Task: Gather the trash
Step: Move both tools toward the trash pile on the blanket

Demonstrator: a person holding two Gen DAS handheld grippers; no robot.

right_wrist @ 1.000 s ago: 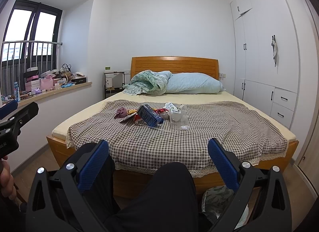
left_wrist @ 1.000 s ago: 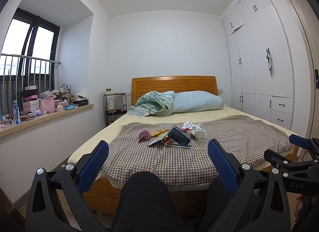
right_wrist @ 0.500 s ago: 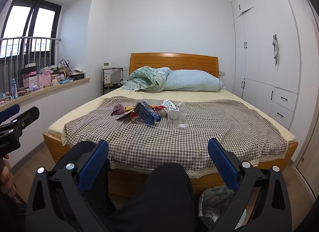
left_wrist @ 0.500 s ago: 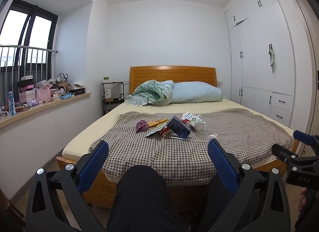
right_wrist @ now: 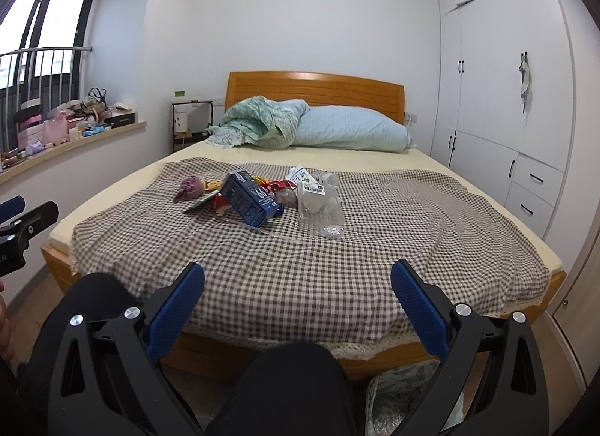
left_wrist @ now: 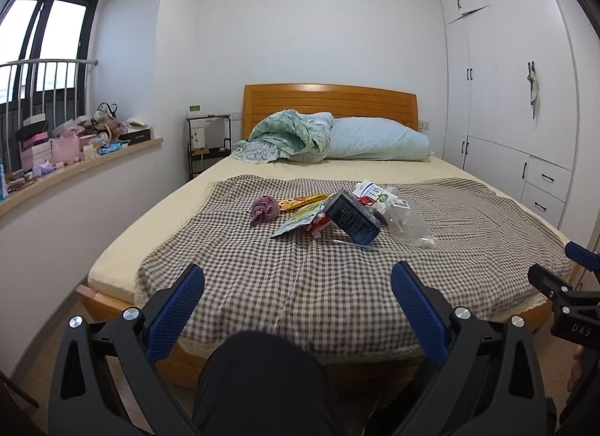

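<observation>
Trash (left_wrist: 337, 213) lies in a loose heap on the checked blanket (left_wrist: 300, 278), near the middle of the bed (right_wrist: 112, 188) and closer to the headboard (left_wrist: 330, 102) than to the foot edge. In the heap a dark blue carton (right_wrist: 251, 200) leans tilted, with a crumpled clear bottle (right_wrist: 322, 207) just beside it on the wardrobe side and bright wrappers (left_wrist: 303, 207) on the window side. A mauve cloth ball (left_wrist: 264, 209) sits at the heap's window-side end, touching the wrappers.

Both grippers hover short of the bed's foot edge, well apart from the heap. The left gripper (left_wrist: 296, 293) has its blue pads (left_wrist: 176, 304) spread wide with nothing between them. The right gripper (right_wrist: 296, 293) is likewise spread wide and holds nothing. The person's dark-clad knees (right_wrist: 285, 379) show below each claw.

A patterned bag (right_wrist: 405, 394) sits on the floor by the foot of the bed, under the right gripper. A pillow (left_wrist: 375, 140) and a bunched green quilt (left_wrist: 285, 134) rest against the headboard.
</observation>
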